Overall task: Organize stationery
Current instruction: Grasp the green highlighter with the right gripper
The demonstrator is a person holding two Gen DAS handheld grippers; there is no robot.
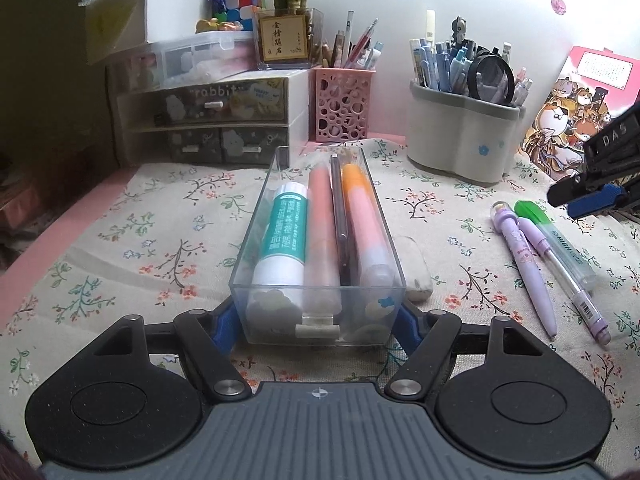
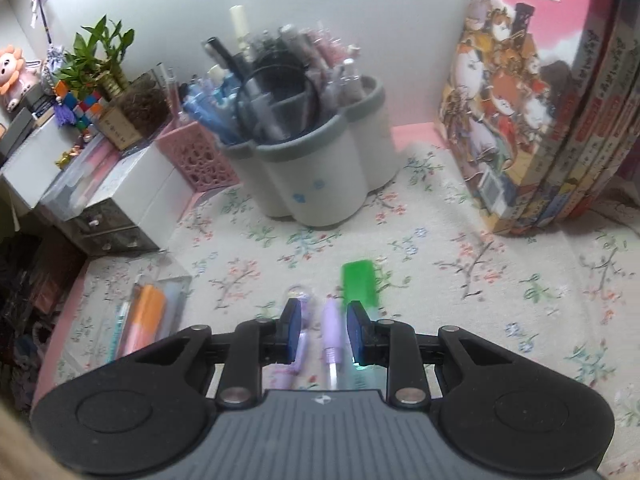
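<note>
A clear plastic drawer tray point(image 1: 320, 322) lies on the floral cloth and holds a glue stick point(image 1: 282, 240), a pink marker point(image 1: 320, 236), a dark pen and an orange marker point(image 1: 362, 224). My left gripper point(image 1: 318, 320) is shut on the tray's near end. To its right lie a purple pen point(image 1: 528, 268), a purple-tipped clear pen point(image 1: 568, 276) and a green highlighter point(image 1: 556, 236). My right gripper point(image 2: 323, 330) is open just above them, with the purple-tipped clear pen point(image 2: 333, 332) between its fingers. The right gripper also shows in the left wrist view point(image 1: 588, 196).
A white eraser point(image 1: 414, 272) lies against the tray's right side. At the back stand a small drawer unit point(image 1: 212, 120), a pink mesh pen cup point(image 1: 345, 104), a grey pen holder point(image 1: 460, 140) full of pens, and books point(image 2: 540, 120) at the right.
</note>
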